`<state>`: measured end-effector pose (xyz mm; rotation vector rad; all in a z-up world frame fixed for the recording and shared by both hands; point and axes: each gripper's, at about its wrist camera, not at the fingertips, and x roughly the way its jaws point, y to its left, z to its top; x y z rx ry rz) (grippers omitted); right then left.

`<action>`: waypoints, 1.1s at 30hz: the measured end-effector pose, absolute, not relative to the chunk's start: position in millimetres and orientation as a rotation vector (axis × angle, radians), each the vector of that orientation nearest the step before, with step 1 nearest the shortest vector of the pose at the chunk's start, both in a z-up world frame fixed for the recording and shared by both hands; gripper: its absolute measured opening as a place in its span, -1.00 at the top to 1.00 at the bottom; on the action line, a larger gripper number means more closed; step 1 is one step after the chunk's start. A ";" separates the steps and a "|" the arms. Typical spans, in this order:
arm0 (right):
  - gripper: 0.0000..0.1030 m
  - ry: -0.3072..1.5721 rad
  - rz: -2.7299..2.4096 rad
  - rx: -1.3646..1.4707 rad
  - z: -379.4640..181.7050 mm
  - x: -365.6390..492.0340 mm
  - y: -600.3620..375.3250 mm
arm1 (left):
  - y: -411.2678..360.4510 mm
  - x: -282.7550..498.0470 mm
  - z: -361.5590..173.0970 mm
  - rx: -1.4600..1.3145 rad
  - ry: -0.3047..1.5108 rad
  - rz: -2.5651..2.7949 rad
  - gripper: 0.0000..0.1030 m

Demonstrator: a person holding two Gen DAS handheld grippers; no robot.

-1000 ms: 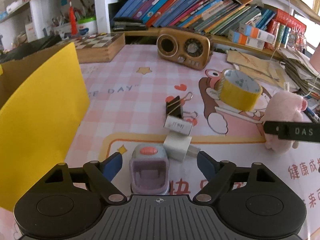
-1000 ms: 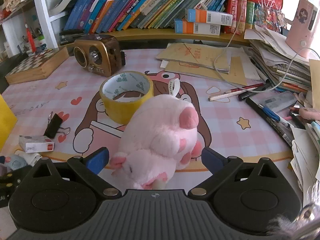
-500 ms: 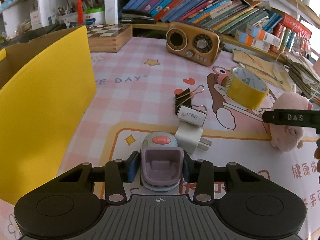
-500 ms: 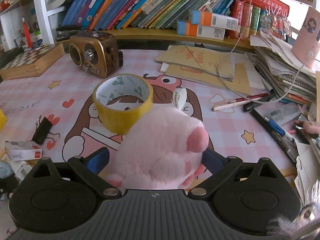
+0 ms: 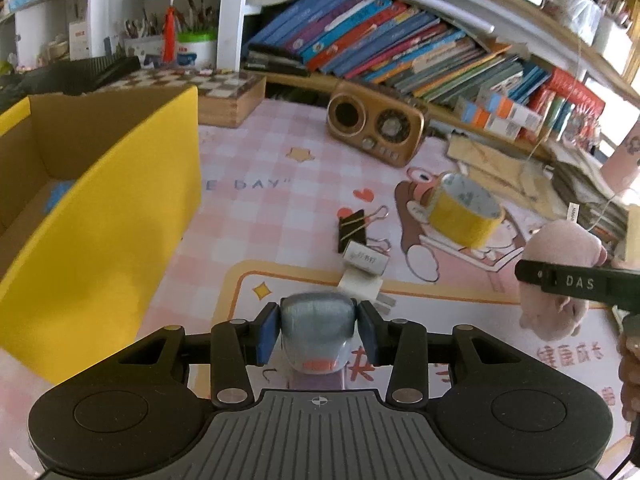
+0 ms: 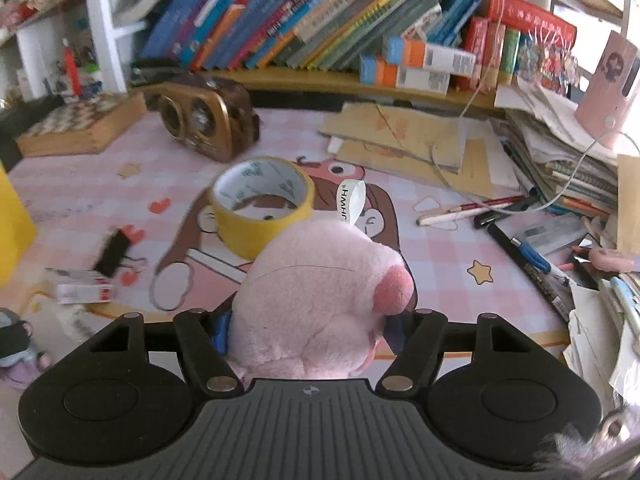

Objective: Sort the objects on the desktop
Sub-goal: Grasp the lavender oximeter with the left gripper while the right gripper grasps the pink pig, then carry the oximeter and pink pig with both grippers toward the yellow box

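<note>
Yellow tape roll (image 6: pixel 262 204) just behind pink plush (image 6: pixel 320 296).

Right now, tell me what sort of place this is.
Most likely a home study desk: a shelf of leaning books, a pink cartoon desk mat scattered with stationery such as a tape roll and pens, plus a stack of papers.

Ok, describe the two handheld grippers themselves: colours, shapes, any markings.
Both look alike. The left gripper has a matte black body with a ribbed centre plate bearing a small crosshair mark, two round black discs at the sides, black linkage arms with silver pivot pins, and blue finger pads. The right gripper matches it; seen from the left camera, its black finger carries white "DAS" lettering.
</note>
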<state>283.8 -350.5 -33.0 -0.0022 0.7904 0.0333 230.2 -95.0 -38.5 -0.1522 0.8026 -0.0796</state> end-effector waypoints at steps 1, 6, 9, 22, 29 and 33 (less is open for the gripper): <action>-0.28 0.784 0.044 0.005 -28.9 277.9 -348.9 | -94.3 227.6 -36.5 -0.155 0.795 -0.082 0.22; -0.29 0.764 0.098 0.032 -12.8 250.4 -339.2 | -89.2 215.5 -27.6 -0.177 0.762 -0.095 0.22; -0.29 0.760 0.122 0.049 -5.8 237.0 -334.8 | -86.9 208.4 -21.1 -0.192 0.740 -0.101 0.22; -0.29 0.793 0.200 0.065 7.1 184.7 -317.3 | -78.4 171.1 5.5 -0.239 0.675 -0.162 0.22; -0.29 0.814 0.238 0.048 10.8 159.6 -301.1 | -65.1 148.8 14.3 -0.257 0.657 -0.199 0.22; -0.29 0.819 0.255 0.037 13.2 147.2 -288.1 | -55.8 135.6 14.3 -0.256 0.660 -0.219 0.22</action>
